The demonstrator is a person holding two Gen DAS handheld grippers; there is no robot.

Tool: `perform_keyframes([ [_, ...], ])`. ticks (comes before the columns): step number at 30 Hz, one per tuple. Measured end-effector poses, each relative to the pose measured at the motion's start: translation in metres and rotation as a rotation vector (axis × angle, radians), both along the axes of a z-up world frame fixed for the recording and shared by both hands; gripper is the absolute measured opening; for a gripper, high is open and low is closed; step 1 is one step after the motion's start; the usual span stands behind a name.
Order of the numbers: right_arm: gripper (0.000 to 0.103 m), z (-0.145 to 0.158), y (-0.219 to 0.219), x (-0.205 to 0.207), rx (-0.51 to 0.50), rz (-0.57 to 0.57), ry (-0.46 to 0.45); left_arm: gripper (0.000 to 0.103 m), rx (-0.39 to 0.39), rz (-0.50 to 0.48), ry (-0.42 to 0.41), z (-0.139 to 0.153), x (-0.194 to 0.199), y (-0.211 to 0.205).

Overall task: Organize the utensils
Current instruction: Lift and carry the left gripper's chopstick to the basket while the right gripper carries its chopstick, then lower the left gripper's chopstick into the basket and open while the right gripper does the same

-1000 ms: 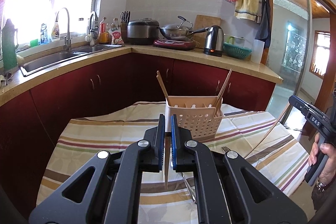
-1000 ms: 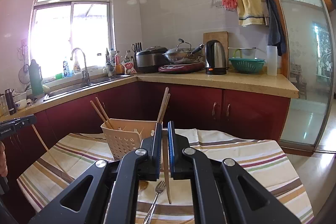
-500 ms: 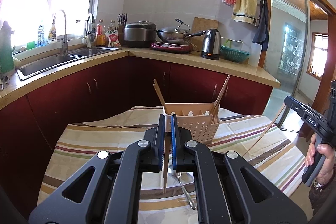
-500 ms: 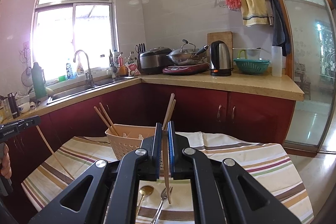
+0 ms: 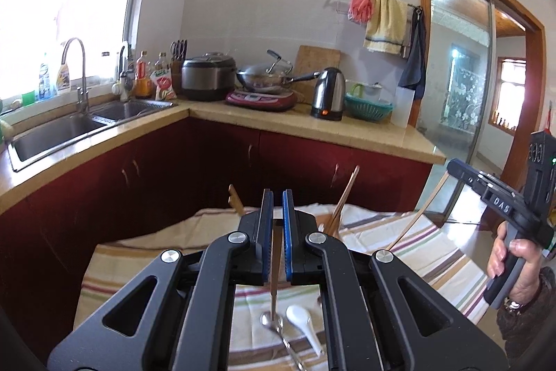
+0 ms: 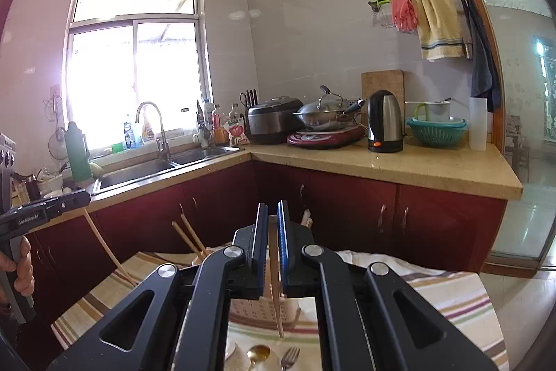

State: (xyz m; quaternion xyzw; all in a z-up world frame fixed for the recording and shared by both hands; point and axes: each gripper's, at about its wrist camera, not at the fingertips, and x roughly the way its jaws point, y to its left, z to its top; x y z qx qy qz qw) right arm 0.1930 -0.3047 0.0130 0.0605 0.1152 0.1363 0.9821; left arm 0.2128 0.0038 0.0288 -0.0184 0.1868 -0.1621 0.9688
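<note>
My left gripper [image 5: 277, 197] is shut on a wooden chopstick [image 5: 274, 280] that hangs down above the striped table [image 5: 417, 249]. My right gripper [image 6: 272, 207] is shut on a second chopstick [image 6: 277, 298], held over the beige slotted basket [image 6: 264, 308]. In the left wrist view the basket is hidden behind the jaws; only the chopsticks standing in it [image 5: 344, 197] show. Each view shows the other gripper at its edge with its chopstick slanting down: right gripper [image 5: 455, 167], left gripper [image 6: 78, 197].
A metal spoon [image 5: 272, 324] and a white spoon [image 5: 302, 322] lie on the cloth below the left gripper. A gold spoon [image 6: 259, 353] and a fork [image 6: 290, 357] lie near the basket. Red cabinets and a counter [image 6: 399, 166] stand behind the table.
Both grippers have risen with their chopsticks still clamped. The basket has dropped lower in both views and now sits behind the jaws. Spoons have come into view underneath.
</note>
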Motion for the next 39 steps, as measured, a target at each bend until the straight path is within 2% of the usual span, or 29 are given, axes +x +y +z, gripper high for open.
perform_keyframes([
  [13,0.006,0.029,0.018,0.047,-0.015,0.032,-0.04,0.006,0.003,0.006,-0.089,0.049,0.058,-0.023],
  [18,0.007,0.029,0.024,0.067,-0.011,0.04,-0.038,0.006,-0.017,0.025,-0.101,0.052,0.084,-0.031],
  [21,0.007,0.021,0.024,0.082,0.005,0.046,-0.008,0.006,-0.011,0.042,-0.091,0.043,0.101,-0.038],
  [32,0.006,-0.025,0.027,0.126,0.034,0.056,0.139,0.006,0.002,0.078,0.078,-0.029,0.159,-0.043],
  [39,0.006,-0.045,0.028,0.142,0.04,0.044,0.19,0.006,0.012,0.1,0.135,-0.054,0.178,-0.039],
])
